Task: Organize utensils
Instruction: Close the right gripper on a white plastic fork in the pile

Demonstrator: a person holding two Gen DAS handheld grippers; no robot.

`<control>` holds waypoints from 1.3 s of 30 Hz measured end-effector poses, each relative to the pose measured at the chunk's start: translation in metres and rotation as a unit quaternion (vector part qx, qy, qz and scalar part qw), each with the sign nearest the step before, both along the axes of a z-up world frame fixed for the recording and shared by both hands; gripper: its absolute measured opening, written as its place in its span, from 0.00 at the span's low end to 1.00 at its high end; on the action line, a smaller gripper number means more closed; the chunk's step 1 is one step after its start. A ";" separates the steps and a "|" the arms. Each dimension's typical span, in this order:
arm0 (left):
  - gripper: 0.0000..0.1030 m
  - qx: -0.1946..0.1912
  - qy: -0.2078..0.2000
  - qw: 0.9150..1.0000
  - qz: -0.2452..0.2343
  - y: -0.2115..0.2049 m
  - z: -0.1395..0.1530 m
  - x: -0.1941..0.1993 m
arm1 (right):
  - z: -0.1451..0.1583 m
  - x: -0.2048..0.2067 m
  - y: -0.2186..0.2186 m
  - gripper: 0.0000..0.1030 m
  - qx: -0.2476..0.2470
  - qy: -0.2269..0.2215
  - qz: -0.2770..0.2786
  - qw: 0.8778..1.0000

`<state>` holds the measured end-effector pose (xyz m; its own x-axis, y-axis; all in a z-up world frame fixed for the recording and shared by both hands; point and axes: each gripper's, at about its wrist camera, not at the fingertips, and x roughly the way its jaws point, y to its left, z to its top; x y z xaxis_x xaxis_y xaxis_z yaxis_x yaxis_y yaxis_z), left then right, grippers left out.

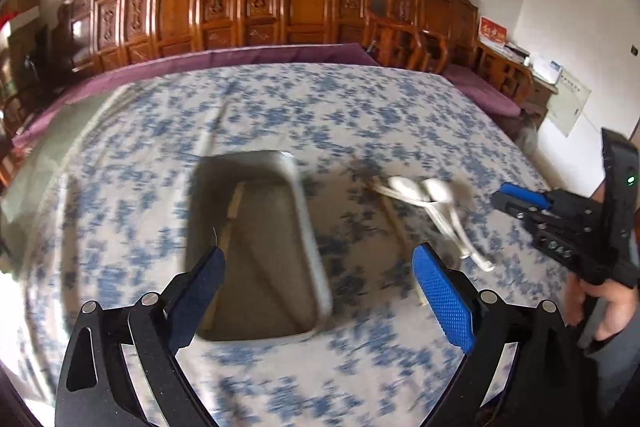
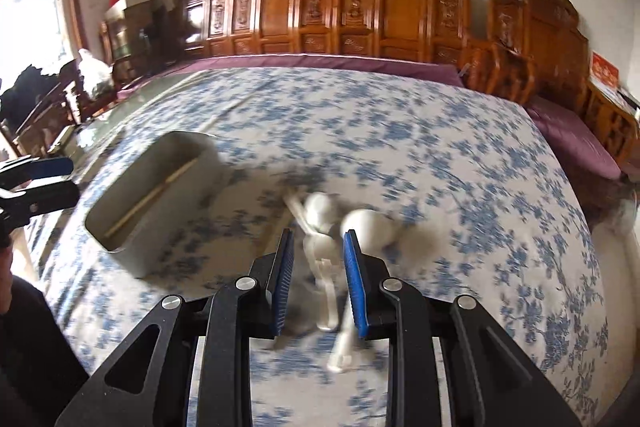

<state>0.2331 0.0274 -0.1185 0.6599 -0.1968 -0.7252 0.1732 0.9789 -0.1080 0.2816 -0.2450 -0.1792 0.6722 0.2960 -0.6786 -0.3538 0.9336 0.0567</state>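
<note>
- Left wrist view: the left gripper hangs wide open and empty over the grey tray, a chopstick lying inside. White spoons sit blurred on the floral cloth, right of the tray.
- Right wrist view: the right gripper is partly open, straddling the spoons' handles; grip unclear through blur. The tray sits left.
</note>
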 end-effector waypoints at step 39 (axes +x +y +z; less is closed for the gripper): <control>0.88 0.006 0.046 0.997 -0.061 -0.072 -0.064 0.043 | -0.067 0.044 0.022 0.16 -0.086 0.021 0.033 0.996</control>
<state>0.2764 -0.0447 -0.1824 0.5619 -0.2622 -0.7846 0.2805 0.9526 -0.1174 0.3260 -0.2229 -0.2462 0.6244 0.2164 -0.7505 -0.4156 0.9056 -0.0847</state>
